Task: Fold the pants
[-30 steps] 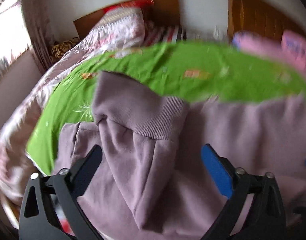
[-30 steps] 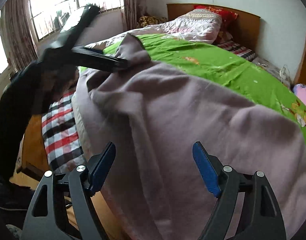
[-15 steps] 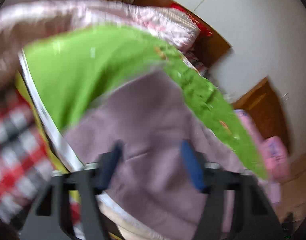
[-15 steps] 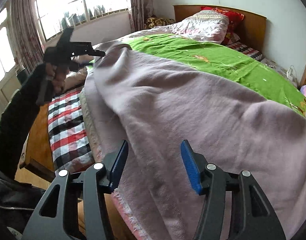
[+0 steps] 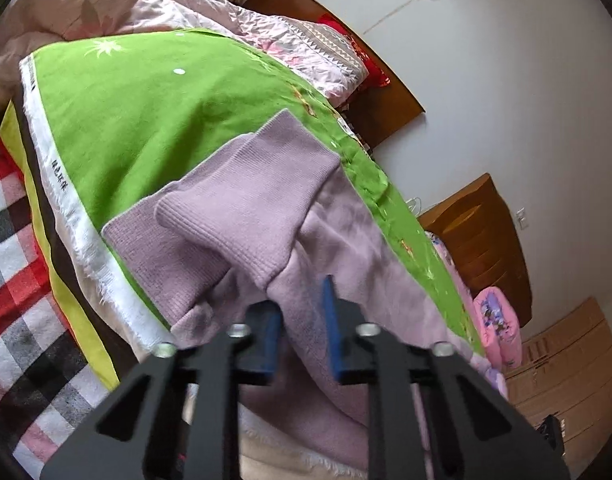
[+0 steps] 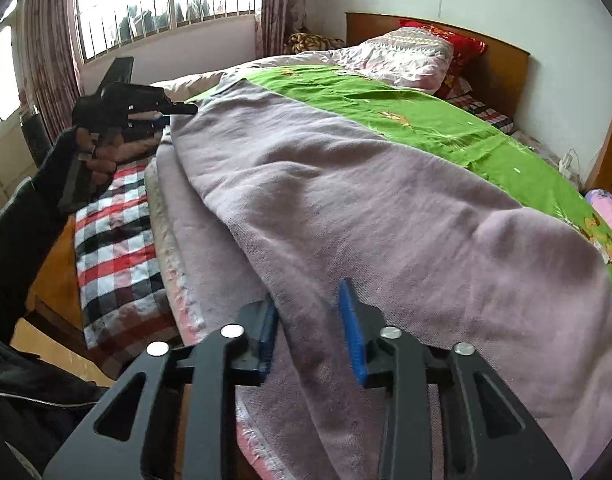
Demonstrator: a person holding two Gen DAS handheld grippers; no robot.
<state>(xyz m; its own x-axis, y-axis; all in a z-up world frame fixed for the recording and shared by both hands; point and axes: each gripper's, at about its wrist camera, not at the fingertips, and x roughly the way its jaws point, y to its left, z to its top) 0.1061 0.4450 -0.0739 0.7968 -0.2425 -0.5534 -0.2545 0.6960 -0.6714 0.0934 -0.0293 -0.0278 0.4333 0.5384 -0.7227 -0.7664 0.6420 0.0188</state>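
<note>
Lilac sweatpants [image 6: 346, 200] lie lengthwise along the bed's near edge, on a green blanket [image 6: 386, 108]. Their two ribbed cuffs [image 5: 246, 208] overlap at the far end. My left gripper [image 5: 302, 320] is shut on the lilac cloth just below the cuffs. The right wrist view shows that same left gripper [image 6: 182, 114] at the far end, held by a hand in a black sleeve. My right gripper [image 6: 308, 320] sits at the near end of the pants. Its jaws are closing, and a fold of the pants' edge fills the gap between its blue pads [image 6: 352, 328].
A red, white and black checked cloth [image 6: 114, 240] hangs off the bed side by the person. Pillows [image 6: 406, 52] and a wooden headboard [image 6: 498, 60] are at the far end. A wooden cabinet [image 5: 482, 240] and a pink bundle [image 5: 498, 320] stand past the bed.
The left gripper swung over to the cuff end, rolled, and closed on the cloth there. The right gripper stayed put while its jaws narrowed onto the pants' edge.
</note>
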